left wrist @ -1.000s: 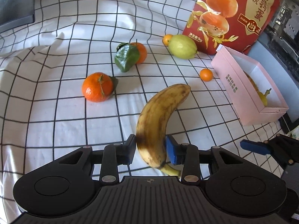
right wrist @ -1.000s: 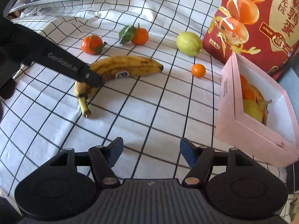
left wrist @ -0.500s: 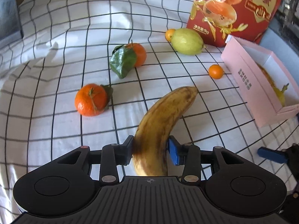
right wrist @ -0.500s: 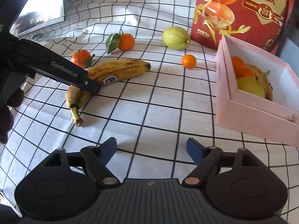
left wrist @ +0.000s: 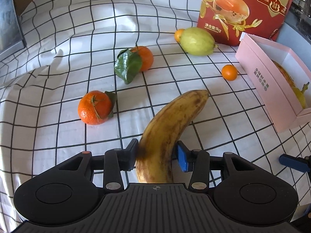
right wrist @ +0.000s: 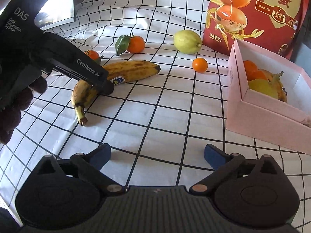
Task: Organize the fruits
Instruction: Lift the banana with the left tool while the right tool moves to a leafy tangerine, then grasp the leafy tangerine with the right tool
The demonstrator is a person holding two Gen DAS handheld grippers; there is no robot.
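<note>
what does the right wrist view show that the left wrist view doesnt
Only the right wrist view shows the banana's stem and sticker, and the oranges inside the pink box. Only the left wrist view shows a small orange fruit behind the green lemon, and the left gripper with its pads astride the banana. Both show the leafy tangerine, the loose kumquat and the red bag.

L gripper [right wrist: 108, 89]: "GenRobot.AI", "DAS Data Acquisition System".
</note>
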